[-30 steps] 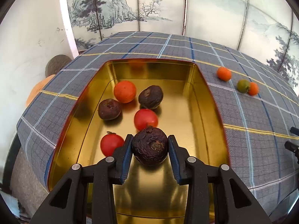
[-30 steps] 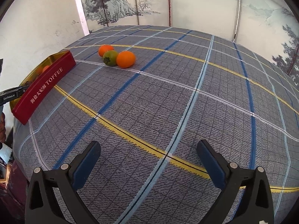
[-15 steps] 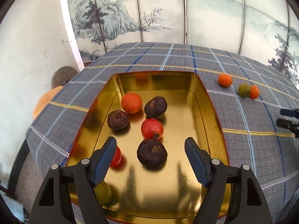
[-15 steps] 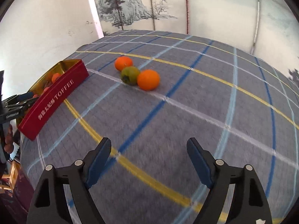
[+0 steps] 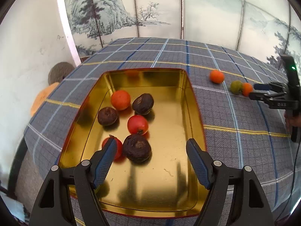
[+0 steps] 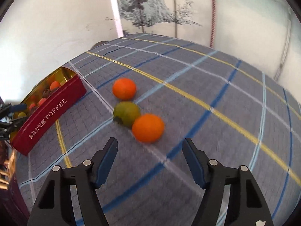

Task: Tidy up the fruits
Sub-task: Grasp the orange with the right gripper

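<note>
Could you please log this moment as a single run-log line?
left gripper: open above toffee tin | right gripper: open, near orange fruit | on cloth: green fruit, far orange fruit

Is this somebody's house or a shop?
Probably a home: a table with a plaid cloth, a painted landscape screen behind it, and a reused toffee tin for fruit.

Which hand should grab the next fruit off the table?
Right, probably. The right gripper is open and pointing at the nearest orange fruit on the tablecloth. The left gripper hangs open over the gold tin, away from the loose fruit.
</note>
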A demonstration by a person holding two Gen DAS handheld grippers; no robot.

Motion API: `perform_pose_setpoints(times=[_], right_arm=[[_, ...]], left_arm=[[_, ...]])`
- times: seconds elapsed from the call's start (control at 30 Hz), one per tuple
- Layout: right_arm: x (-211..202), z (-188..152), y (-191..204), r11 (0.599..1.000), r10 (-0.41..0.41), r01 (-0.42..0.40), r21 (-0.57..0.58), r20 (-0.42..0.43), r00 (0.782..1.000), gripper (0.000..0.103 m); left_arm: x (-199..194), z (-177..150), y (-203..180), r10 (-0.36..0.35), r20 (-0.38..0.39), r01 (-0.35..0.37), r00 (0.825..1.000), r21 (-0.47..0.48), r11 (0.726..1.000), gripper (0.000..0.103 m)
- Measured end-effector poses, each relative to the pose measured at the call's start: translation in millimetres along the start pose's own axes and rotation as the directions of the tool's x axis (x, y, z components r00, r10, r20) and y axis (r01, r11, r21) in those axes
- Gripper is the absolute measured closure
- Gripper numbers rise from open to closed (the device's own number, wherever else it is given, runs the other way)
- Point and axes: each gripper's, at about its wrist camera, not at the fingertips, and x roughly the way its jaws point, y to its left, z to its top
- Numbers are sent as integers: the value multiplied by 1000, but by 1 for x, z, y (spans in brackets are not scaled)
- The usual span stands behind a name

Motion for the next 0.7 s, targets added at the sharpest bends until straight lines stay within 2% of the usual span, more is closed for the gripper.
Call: perform_pose_setpoints(times=[0.07,0.13,0.17,0.23,0.33,0.53,0.7], right_arm=[[7,4,0,999,4,-4,-38,-8,1000,35],[14,8,-2,997,12,-14,-74,-21,1000,41],[17,10,-3,996,29,-31,-79,-29,999,45],[22,11,-2,993,47,-52,-107,-52,998,63],[21,10,2,991,43,-50,-121,-61,997,67],[-19,-19,7,1000,27,-27,-12,-19,999,68],[-63,-33,37,994,94,-97,40,73,993,68]], left_arm=[[-3,3,-5,3,7,-3,1000,14,1000,27],[-5,7,-8,6,13,-6,1000,23,1000,27],[-5,8,-9,7,15,-8,1000,24,1000,27],[-6,10,-10,7,19,-7,1000,23,1000,27],[-7,11,-10,17,21,-17,1000,13,1000,27],[-20,10,5,29,43,-27,999,-43,999,27],[-31,3,18,49,53,-45,997,-73,996,27]])
